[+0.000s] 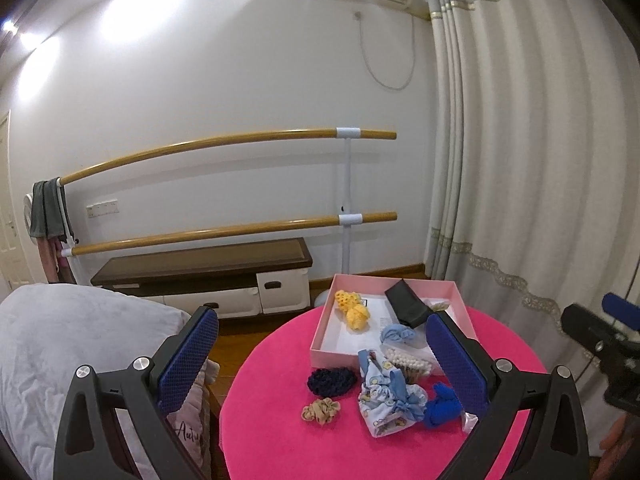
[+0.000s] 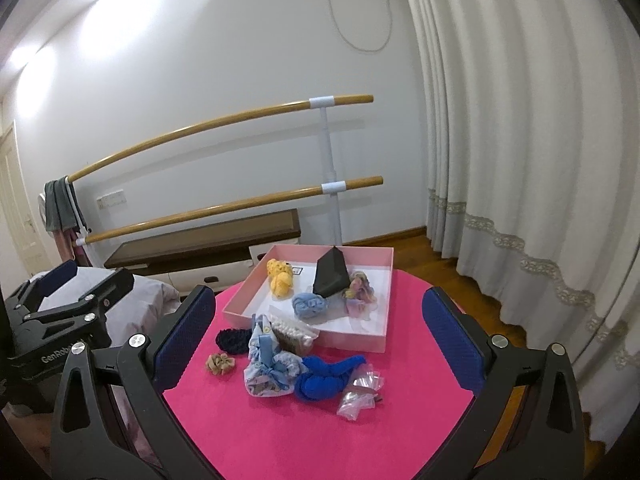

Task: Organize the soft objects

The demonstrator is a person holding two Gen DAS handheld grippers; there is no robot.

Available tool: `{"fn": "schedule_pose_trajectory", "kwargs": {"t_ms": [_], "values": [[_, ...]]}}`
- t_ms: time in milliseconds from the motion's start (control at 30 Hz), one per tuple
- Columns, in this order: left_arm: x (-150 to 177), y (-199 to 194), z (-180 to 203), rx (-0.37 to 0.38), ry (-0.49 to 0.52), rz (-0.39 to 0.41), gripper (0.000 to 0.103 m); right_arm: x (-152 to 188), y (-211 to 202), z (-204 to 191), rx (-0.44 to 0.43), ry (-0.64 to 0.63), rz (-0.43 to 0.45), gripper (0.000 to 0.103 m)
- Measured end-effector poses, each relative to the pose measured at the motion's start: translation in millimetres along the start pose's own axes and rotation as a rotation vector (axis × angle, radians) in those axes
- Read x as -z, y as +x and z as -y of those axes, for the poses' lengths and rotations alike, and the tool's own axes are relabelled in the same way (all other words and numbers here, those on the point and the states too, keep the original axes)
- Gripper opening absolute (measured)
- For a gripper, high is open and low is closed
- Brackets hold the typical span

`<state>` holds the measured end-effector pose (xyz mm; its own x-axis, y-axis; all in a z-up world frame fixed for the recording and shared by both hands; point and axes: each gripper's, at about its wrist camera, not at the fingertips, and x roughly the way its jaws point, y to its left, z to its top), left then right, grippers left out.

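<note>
Both tongs are spread wide with nothing between the pads, hanging above the near edge of the round pink table. The left gripper sits over the table's left side, the right gripper over the middle.

Right in front of them is the loose pile on the table: a beige scrunchie, a dark navy hair net just behind it, a patterned light-blue pouch with a bow, and a bright blue cloth touching the pouch's right side. A crinkly clear plastic bag lies by the blue cloth. A pack of cotton swabs leans against the pink box.

Inside the box: a yellow scrunchie, a pale blue one, a black pouch and a pastel multicolour scrunchie.
</note>
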<state>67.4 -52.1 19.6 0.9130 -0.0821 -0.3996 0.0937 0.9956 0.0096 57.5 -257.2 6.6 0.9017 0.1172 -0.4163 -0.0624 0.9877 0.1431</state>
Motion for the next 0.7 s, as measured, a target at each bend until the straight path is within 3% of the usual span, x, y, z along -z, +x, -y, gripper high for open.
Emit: {"fn": "schedule_pose_trajectory", "kwargs": {"t_ms": [700], "values": [[6.9, 2.3, 1.2, -0.004, -0.001, 0.001, 0.103, 6.1, -2.4, 0.1, 0.007, 0.0, -0.013, 0.103]]}}
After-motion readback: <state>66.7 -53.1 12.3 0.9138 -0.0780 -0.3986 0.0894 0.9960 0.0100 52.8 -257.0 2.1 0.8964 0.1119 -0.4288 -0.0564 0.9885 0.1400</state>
